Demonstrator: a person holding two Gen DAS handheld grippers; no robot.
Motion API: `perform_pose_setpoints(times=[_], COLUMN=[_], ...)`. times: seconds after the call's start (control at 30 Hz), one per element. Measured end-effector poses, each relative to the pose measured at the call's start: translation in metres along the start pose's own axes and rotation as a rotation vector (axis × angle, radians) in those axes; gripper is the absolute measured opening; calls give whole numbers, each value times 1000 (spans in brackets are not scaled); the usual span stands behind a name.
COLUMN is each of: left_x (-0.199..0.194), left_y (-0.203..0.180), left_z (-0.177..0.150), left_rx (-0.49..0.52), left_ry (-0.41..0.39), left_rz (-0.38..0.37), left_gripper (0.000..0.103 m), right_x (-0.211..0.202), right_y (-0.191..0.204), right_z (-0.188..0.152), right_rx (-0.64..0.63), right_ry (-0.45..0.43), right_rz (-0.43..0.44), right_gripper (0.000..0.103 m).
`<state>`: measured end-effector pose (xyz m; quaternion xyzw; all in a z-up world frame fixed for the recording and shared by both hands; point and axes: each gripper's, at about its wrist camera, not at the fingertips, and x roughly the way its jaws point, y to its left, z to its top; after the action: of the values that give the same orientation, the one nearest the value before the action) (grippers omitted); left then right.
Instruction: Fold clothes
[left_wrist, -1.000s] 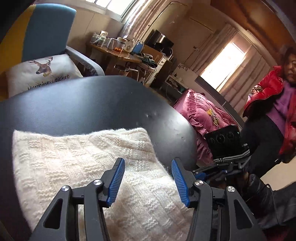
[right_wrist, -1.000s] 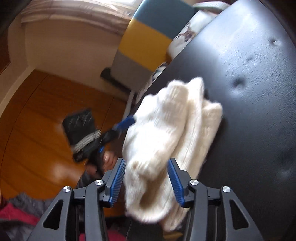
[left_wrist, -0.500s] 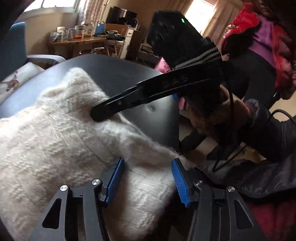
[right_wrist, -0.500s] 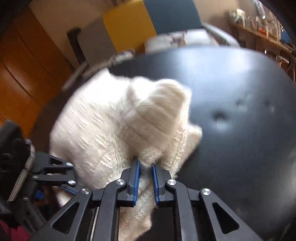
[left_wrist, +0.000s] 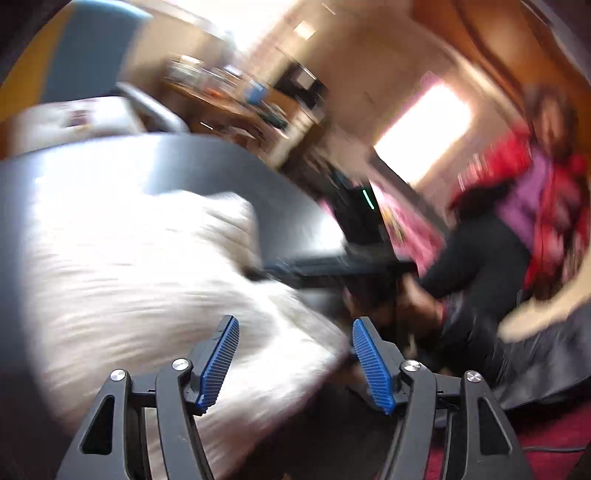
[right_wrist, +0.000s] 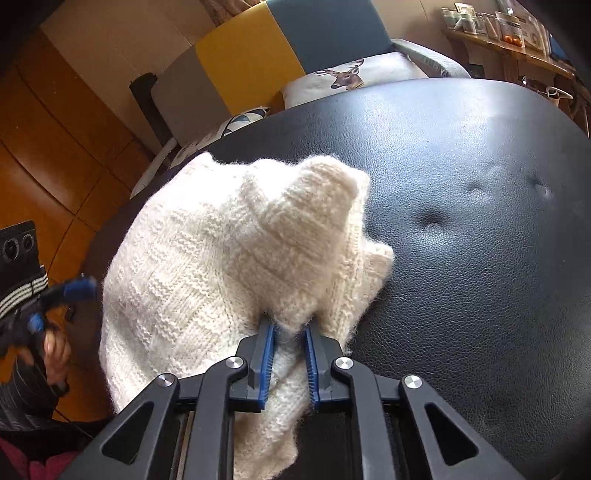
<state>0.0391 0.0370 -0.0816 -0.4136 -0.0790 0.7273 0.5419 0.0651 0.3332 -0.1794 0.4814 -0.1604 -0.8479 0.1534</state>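
Note:
A cream knitted sweater (right_wrist: 207, 266) lies bunched on a black padded leather top (right_wrist: 461, 258), near its left edge. My right gripper (right_wrist: 288, 328) is shut on a raised fold of the knit; its jaws are easing open slightly with the fold still pinched. The left wrist view is smeared by motion. There the sweater (left_wrist: 129, 277) spreads under my left gripper (left_wrist: 295, 325), whose jaws are opening and touch no cloth. The right gripper's fingers (left_wrist: 332, 266) cross that view as a dark bar. The left gripper's blue pads (right_wrist: 79, 287) sit off the sweater's left edge.
An armchair with a yellow and blue back (right_wrist: 258, 48) and a deer cushion (right_wrist: 347, 75) stands behind the leather top. Wooden floor (right_wrist: 55, 147) lies to the left. A cluttered wooden table (right_wrist: 509, 33) is far right. A person in a red jacket (left_wrist: 517, 184) stands near pink bedding (left_wrist: 417, 232).
My right gripper closed on a fold of the sweater and rolled to face across the leather top. The left gripper spread wider and swung fast, blurring its view.

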Motion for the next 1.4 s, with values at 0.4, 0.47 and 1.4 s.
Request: perform_pose_setpoints(times=[0.4, 0.47, 1.4], left_x=[-35, -26, 48], left_y=[114, 127, 108], left_z=[-11, -6, 37], left_rx=[-403, -458, -344], left_ry=[-35, -30, 162], left_rz=[131, 94, 158], left_gripper=[80, 81, 73], right_x=[6, 8, 11], right_y=[-10, -18, -4], right_z=[8, 7, -1], right_rx=[128, 181, 338], right_ry=[-6, -12, 137], right_rz=[113, 161, 304], right_gripper=[21, 22, 98])
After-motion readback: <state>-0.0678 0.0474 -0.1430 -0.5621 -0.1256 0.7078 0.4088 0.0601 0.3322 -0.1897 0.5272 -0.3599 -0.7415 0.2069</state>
